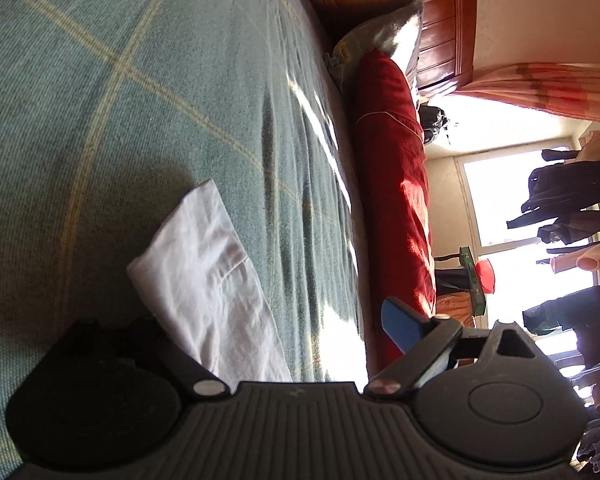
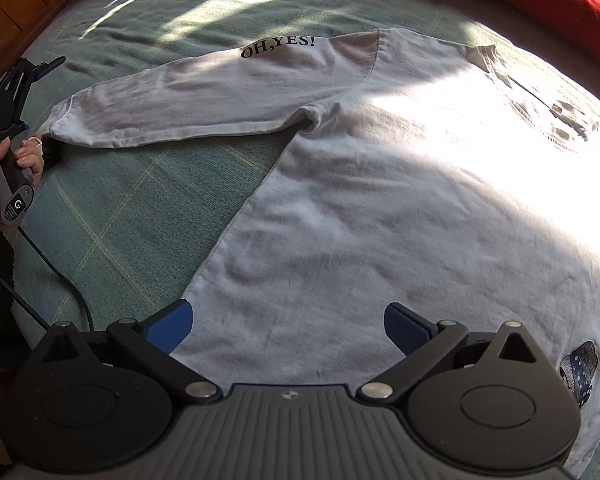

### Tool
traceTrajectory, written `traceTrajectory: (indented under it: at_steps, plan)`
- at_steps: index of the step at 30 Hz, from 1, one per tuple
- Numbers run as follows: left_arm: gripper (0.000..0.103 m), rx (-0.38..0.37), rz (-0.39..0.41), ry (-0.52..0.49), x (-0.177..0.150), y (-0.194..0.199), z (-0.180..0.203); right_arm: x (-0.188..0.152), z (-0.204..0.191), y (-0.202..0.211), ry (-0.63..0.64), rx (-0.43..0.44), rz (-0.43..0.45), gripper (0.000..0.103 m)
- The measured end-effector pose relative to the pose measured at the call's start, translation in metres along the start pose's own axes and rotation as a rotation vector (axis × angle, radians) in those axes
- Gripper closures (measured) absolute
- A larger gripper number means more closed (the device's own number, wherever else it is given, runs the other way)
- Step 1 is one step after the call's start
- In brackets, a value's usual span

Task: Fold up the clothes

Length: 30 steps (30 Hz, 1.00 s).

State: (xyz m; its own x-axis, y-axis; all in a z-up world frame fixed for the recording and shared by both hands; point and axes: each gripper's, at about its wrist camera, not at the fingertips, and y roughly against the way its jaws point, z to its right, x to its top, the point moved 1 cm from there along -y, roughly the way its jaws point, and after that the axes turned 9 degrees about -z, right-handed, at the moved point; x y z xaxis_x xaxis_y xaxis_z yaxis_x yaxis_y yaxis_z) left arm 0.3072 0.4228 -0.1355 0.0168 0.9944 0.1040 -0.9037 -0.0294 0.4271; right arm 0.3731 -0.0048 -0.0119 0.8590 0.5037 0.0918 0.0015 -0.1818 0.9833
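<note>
White sweatshirt (image 2: 380, 208) flat on bed (image 2: 120, 216). Right tongs (image 2: 288, 328) wide open above sweatshirt hem, empty. Left tongs (image 1: 268, 320) at sweatshirt cuff; grip unclear.

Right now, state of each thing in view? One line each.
White long-sleeved shirt: spread flat on the bed, unfolded.
Shirt's sleeve with "OH,YES!" print: stretched out sideways, cuff at the left gripper.
Left gripper: open, cuff between its fingers.
Right gripper: open, over the shirt's hem.
Green checked bedspread: mostly smooth.
</note>
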Motion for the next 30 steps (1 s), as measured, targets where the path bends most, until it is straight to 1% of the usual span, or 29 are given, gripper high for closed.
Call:
traceTrajectory:
  at_steps: [2,6,8,12,14,15,17,19,20,21,22,23,24,25,27,30]
  plan:
    - [0.010,-0.005,-0.008,-0.010,0.000,0.000,0.000,0.001,0.000,-0.001,-0.001,-0.001,-0.003,0.000]
    - [0.010,-0.012,-0.030,-0.074,-0.002,-0.001,-0.001,0.002,-0.001,-0.003,-0.003,-0.002,-0.008,0.000]
    - [0.010,0.001,-0.050,-0.125,-0.004,-0.003,0.002,0.002,-0.002,-0.004,0.001,-0.002,-0.010,0.000]
    - [0.011,0.061,-0.091,-0.218,-0.007,-0.007,0.011,0.003,-0.005,-0.004,0.013,-0.003,-0.014,0.000]
    - [0.017,0.099,-0.106,-0.252,-0.007,-0.008,0.014,0.004,-0.005,-0.004,0.016,-0.002,-0.013,0.000]
    - [0.020,0.106,-0.110,-0.260,-0.007,-0.008,0.014,0.004,-0.005,-0.004,0.015,-0.003,-0.013,0.000]
    - [0.024,0.108,-0.115,-0.267,-0.007,-0.006,0.012,0.005,-0.005,-0.004,0.013,-0.002,-0.013,0.000]
    - [0.037,0.127,-0.120,-0.276,-0.006,-0.003,0.010,0.005,-0.005,-0.005,0.013,-0.002,-0.014,0.000]
    - [0.042,0.142,-0.122,-0.284,-0.006,-0.002,0.008,0.005,-0.005,-0.006,0.013,-0.003,-0.015,0.000]
    - [0.052,0.161,-0.127,-0.292,-0.006,-0.001,0.008,0.005,-0.006,-0.006,0.014,-0.003,-0.017,0.000]
    - [0.060,0.183,-0.132,-0.296,-0.005,-0.001,0.006,0.006,-0.006,-0.006,0.015,-0.003,-0.019,0.000]
    - [0.065,0.187,-0.133,-0.288,-0.004,0.001,0.005,0.006,-0.006,-0.007,0.017,-0.002,-0.022,0.000]
    - [0.073,0.186,-0.133,-0.278,-0.004,0.002,0.003,0.006,-0.007,-0.007,0.019,-0.001,-0.024,0.000]
    - [0.079,0.185,-0.134,-0.268,-0.003,0.003,0.002,0.007,-0.008,-0.008,0.022,-0.002,-0.026,0.000]
    - [0.084,0.184,-0.135,-0.249,-0.003,0.006,-0.002,0.008,-0.009,-0.008,0.029,-0.002,-0.030,0.000]
    - [0.086,0.182,-0.136,-0.219,-0.001,0.010,-0.006,0.012,-0.013,-0.008,0.043,-0.002,-0.031,0.000]
